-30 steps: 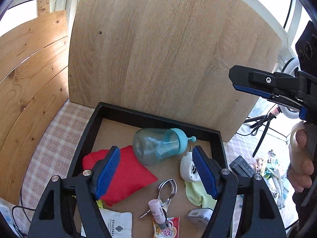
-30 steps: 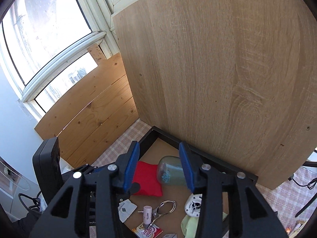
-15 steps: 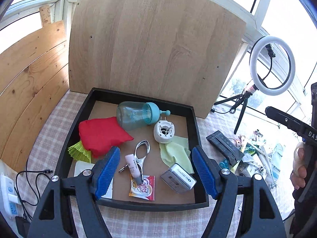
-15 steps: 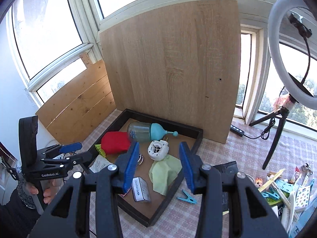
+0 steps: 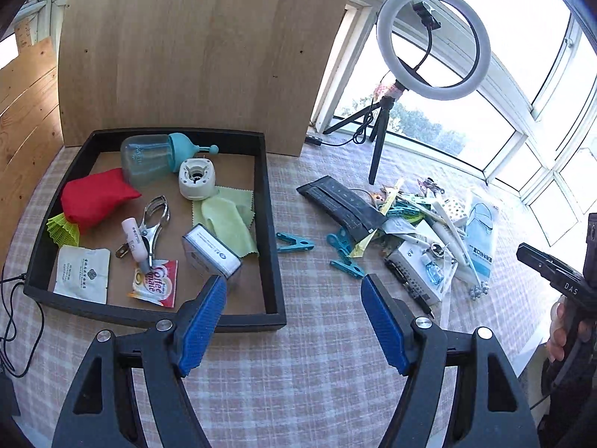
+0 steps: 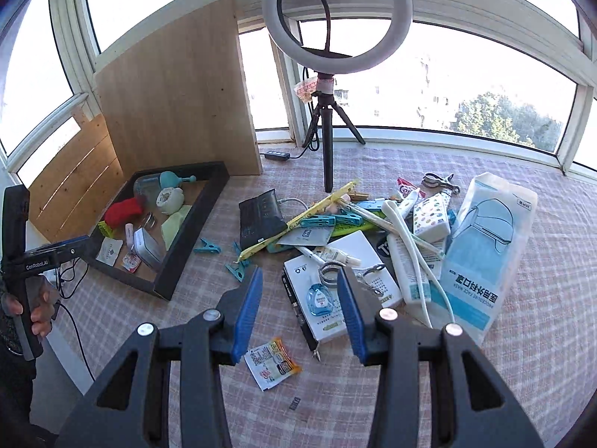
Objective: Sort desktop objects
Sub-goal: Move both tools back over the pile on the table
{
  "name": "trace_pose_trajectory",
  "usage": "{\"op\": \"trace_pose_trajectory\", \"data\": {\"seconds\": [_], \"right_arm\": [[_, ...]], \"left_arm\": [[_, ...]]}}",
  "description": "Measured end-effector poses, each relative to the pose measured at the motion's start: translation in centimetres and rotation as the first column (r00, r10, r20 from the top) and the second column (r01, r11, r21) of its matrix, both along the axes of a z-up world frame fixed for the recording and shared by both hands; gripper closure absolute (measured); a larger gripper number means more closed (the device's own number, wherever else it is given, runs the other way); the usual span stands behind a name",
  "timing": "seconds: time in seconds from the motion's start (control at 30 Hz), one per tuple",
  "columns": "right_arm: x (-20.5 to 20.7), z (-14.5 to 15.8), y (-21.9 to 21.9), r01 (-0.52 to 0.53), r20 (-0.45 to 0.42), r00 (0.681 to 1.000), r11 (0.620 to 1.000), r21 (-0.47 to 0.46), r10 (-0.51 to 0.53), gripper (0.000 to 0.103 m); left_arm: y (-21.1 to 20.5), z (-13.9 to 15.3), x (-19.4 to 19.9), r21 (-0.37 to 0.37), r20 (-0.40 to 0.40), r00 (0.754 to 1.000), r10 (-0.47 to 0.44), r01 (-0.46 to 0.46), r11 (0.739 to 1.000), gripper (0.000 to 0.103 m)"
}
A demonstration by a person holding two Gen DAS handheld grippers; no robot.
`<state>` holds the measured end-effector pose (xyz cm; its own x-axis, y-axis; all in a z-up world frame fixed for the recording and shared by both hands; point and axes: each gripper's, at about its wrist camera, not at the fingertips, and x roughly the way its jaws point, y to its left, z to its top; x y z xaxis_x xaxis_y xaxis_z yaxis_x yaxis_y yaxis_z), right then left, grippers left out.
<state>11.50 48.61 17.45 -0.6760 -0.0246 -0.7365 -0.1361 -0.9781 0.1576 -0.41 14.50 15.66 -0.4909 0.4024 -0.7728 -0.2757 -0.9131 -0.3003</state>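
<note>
A black tray (image 5: 270, 224) on the checked cloth holds a teal bottle (image 5: 149, 155), a red pouch (image 5: 95, 196), a metal clip, a green cloth and sachets; it also shows in the right wrist view (image 6: 186, 246). A pile of loose objects (image 6: 391, 239) lies to its right: teal clips (image 5: 293, 242), a black pouch (image 5: 341, 201), a mask pack (image 6: 485, 250), a white box with an eye-drop bottle (image 6: 321, 298). My left gripper (image 5: 293, 321) is open and empty above the cloth by the tray's front right corner. My right gripper (image 6: 298, 310) is open and empty, just before the white box.
A ring light on a tripod (image 6: 328, 112) stands behind the pile. A wooden board (image 5: 194, 48) leans upright behind the tray. A sachet (image 6: 272, 362) lies on the cloth near the right gripper. Cables (image 5: 15, 321) hang off the table's left edge.
Both grippers have pulled back from above the tray and swung right. The pile and ring light have come into view. Both stay open and empty.
</note>
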Motion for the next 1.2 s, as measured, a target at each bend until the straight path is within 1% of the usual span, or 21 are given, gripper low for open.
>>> {"op": "trace_pose_trajectory", "data": {"seconds": [0.13,0.2,0.37,0.5,0.6,0.67,0.7,0.8,0.9,1.0,1.1,1.13,1.2], "right_arm": [[2.8,-1.8,3.6,0.07,0.036,0.997,0.997,-0.027,-0.069,0.062],[3.9,-2.7,4.8,0.09,0.053,0.995,0.996,-0.022,-0.088,0.062],[5.7,-4.2,7.2,0.114,0.078,0.99,0.993,0.013,-0.114,0.063],[6.1,-4.3,9.4,0.106,0.085,0.99,0.994,0.033,-0.108,0.064],[5.8,-4.4,11.1,0.09,0.094,0.991,0.995,0.041,-0.094,0.067],[5.2,-4.7,12.3,0.075,0.107,0.991,0.997,0.027,-0.077,0.076],[4.8,-4.9,12.8,0.068,0.116,0.991,0.997,0.024,-0.07,0.076],[3.3,-5.9,13.4,0.024,0.141,0.99,1.0,0.017,-0.026,0.077],[1.8,-7.1,12.7,-0.046,0.174,0.984,0.999,0.013,0.043,0.077],[0.3,-8.6,11.8,-0.102,0.212,0.973,0.994,0.04,0.091,0.077],[-1.1,-10.0,11.5,-0.131,0.244,0.962,0.991,0.034,0.119,0.077],[-1.5,-10.4,11.5,-0.136,0.252,0.96,0.99,0.033,0.123,0.077],[-2.2,-11.0,11.5,-0.142,0.263,0.956,0.989,0.031,0.129,0.077]], "left_arm": [[5.3,-1.3,1.2,0.013,0.035,0.996,-0.084,0.083,0.996,0.032],[7.8,-1.9,1.4,0.011,0.053,0.992,-0.115,0.115,0.993,0.033],[13.3,-2.7,1.6,-0.028,0.069,0.982,-0.177,0.179,0.983,0.035],[16.2,-2.6,1.1,-0.067,0.058,0.975,-0.213,0.217,0.974,0.036],[17.5,-2.3,0.4,-0.096,0.049,0.973,-0.227,0.231,0.968,0.036],[18.2,-2.3,-0.1,-0.106,0.049,0.97,-0.236,0.24,0.965,0.036],[18.5,-2.3,-0.4,-0.111,0.049,0.969,-0.241,0.245,0.963,0.036],[19.0,-2.5,-1.6,-0.11,0.057,0.971,-0.233,0.238,0.965,0.037],[18.6,-2.8,-3.0,-0.119,0.057,0.976,-0.208,0.214,0.97,0.038],[17.6,-3.9,-4.8,-0.108,0.1,0.98,-0.174,0.185,0.977,0.038],[17.4,-5.3,-5.8,-0.088,0.153,0.974,-0.165,0.18,0.98,0.04],[17.8,-5.6,-5.9,-0.085,0.159,0.972,-0.174,0.19,0.978,0.043],[18.8,-6.2,-6.0,-0.079,0.167,0.966,-0.196,0.211,0.974,0.044]]}}
